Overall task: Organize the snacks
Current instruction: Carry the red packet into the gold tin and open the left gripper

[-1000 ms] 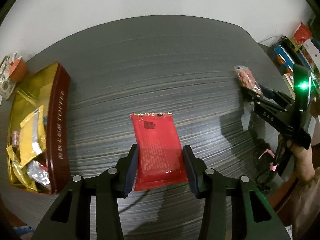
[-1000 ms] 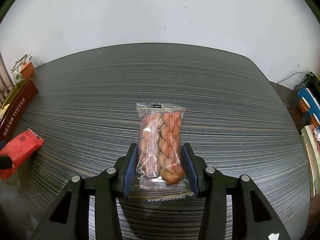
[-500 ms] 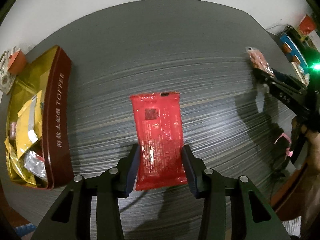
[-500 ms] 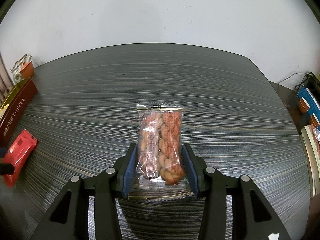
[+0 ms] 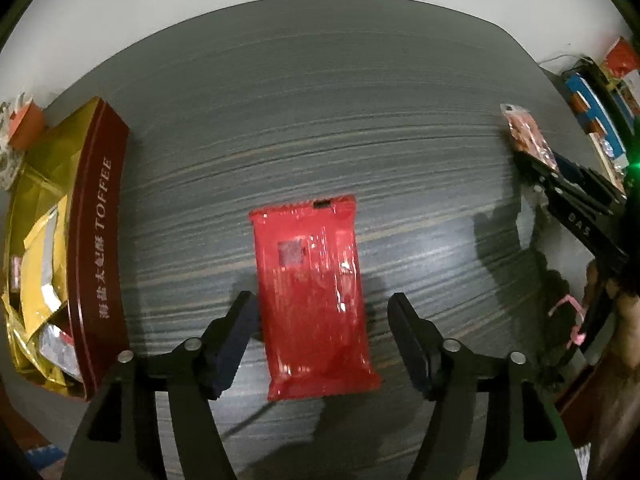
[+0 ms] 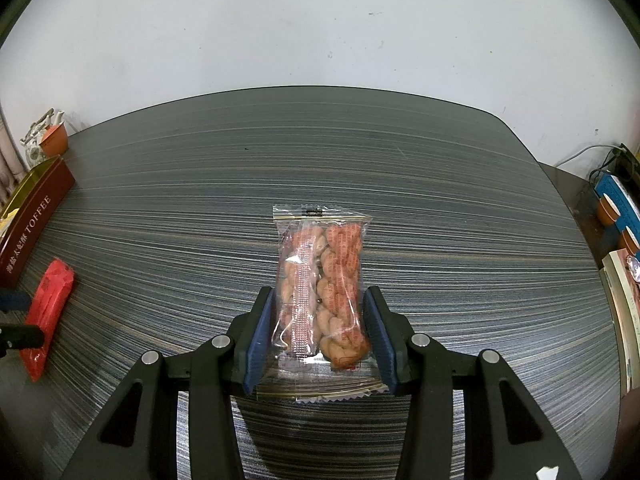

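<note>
The left gripper (image 5: 322, 336) is pointing steeply down at the desk (image 5: 320, 120), and its jaws are opening. The red packet (image 5: 312, 292) is lying flat on the desk between the jaws, but the pads are not pressing on it: there is a gap on each side, wider on the right one. The packet is lying lengthwise along the fingers, a little tilted, with its near end reaching past the fingertips toward the camera.

The right gripper (image 6: 318, 334) is holding the clear packet (image 6: 320, 288) of twisted pastry. Its jaws are partly closed, and both blue pads are pressing on the long sides of this packet. The packet is sticking out forward from the jaws, above the desk, well apart from the red one. In the left wrist view the same gripper is showing at the right edge, with the clear packet at its tip and a hand (image 5: 628, 320) behind it.

The toffee box (image 5: 92, 248) is standing open at the left edge of the desk, near the red packet but not touching it. Gold and silver wrappers (image 5: 36, 264) are lying inside it.
</note>
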`<action>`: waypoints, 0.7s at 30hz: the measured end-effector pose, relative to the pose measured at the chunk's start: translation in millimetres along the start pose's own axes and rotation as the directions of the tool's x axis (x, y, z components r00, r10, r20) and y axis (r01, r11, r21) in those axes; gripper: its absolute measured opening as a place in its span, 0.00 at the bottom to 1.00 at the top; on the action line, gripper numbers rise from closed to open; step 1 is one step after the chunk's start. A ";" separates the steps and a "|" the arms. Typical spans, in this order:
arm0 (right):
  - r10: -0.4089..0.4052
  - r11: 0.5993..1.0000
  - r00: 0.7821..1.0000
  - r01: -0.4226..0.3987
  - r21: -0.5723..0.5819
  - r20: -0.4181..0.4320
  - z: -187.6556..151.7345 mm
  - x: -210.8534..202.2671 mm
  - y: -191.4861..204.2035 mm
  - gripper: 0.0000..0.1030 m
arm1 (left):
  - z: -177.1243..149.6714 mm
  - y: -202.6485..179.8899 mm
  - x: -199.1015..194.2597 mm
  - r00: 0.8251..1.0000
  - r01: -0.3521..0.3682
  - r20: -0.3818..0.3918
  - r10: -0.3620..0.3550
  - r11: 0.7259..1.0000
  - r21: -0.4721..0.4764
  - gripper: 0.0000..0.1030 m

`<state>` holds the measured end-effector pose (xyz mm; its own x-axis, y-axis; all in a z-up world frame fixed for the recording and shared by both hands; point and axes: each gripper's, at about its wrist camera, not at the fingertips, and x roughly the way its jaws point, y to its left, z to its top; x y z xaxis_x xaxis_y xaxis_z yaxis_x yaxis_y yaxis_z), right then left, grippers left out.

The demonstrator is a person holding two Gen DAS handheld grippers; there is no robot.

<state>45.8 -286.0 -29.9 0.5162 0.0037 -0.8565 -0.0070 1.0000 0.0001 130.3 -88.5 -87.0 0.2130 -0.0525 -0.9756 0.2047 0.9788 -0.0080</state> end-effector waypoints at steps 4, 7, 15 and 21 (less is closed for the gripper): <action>0.001 1.000 1.000 -0.001 0.000 0.000 0.3 -0.1 -0.2 0.42 | 6.1 -0.5 4.5 1.000 -0.011 0.004 0.011 1.000 -0.017 0.66; 0.001 1.000 1.000 -0.001 0.000 0.000 0.2 -0.1 -0.2 0.42 | 8.9 0.7 8.3 1.000 -0.022 -0.002 0.022 0.999 -0.025 0.66; -0.002 1.000 1.000 0.002 0.002 0.000 0.1 -0.1 0.0 0.42 | 7.3 17.4 14.4 1.000 -0.013 -0.006 0.013 0.998 -0.057 0.53; -0.004 1.000 1.000 0.004 0.003 0.000 0.2 0.0 0.1 0.42 | 6.4 21.2 15.2 1.000 -0.015 0.002 0.015 0.999 -0.040 0.53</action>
<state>46.0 -285.9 -29.8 0.5158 -0.0005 -0.8567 -0.0025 1.0000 -0.0021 143.9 -69.7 -100.6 0.2185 -0.0379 -0.9751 0.1634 0.9866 -0.0018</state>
